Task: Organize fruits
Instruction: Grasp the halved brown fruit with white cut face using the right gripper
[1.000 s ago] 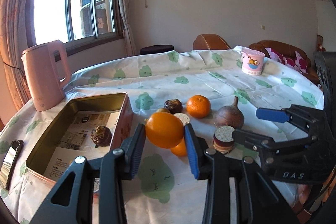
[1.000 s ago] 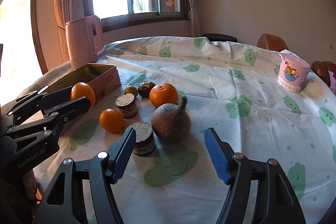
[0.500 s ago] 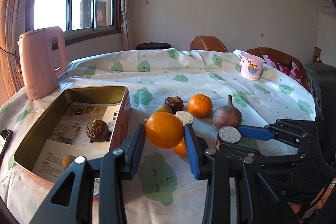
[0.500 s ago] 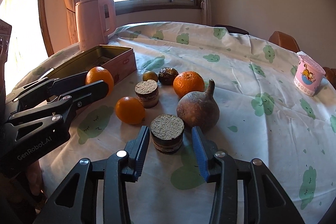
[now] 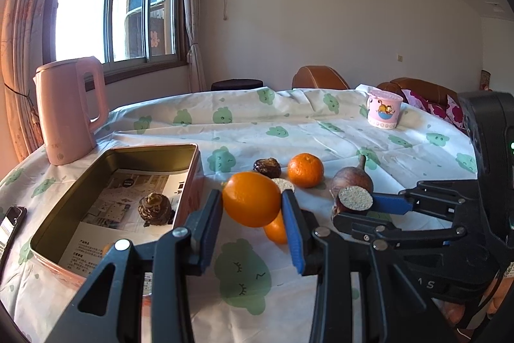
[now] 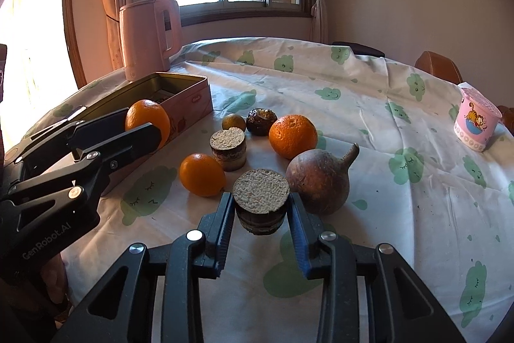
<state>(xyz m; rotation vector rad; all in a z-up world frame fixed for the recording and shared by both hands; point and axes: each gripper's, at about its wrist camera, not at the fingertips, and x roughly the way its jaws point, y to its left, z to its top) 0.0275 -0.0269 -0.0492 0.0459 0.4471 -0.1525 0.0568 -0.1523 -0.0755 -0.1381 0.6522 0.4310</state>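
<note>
The right tool (image 6: 257,216) is now clamping the cork-topped brown round (image 6: 259,201); half a second ago its blue pads were standing a little off the sides, and a second ago they were spread wide. The round is looking slightly raised off the bench (image 6: 369,105), though from here I cannot be sure it has left the cloth. The left tool (image 5: 252,222) is still gripping a large orange (image 5: 251,199), which has been carried closer to the near long wall of the tin box (image 5: 189,172) and is hanging in the air beside it.

Counting what is out: three oranges in all, one in the left tool, a second orange (image 6: 201,174) lying near the bench's front edge, and a third, rougher one (image 6: 293,135) farther toward the middle. Two cork-topped rounds, one held and the other (image 6: 228,149) sitting between the oranges. One big reddish gourd-shaped fruit (image 6: 321,180) is sitting just right of the held round. One small greenish fruit (image 6: 234,122) and one dark wrinkled fruit (image 6: 261,117) are sitting side by side behind them. Inside the tin, one knobbly brown fruit (image 5: 155,208) is resting on printed paper.

A pink kettle (image 5: 69,108) is standing at the bench's left edge, a pink cup (image 5: 384,112) toward the far right.
</note>
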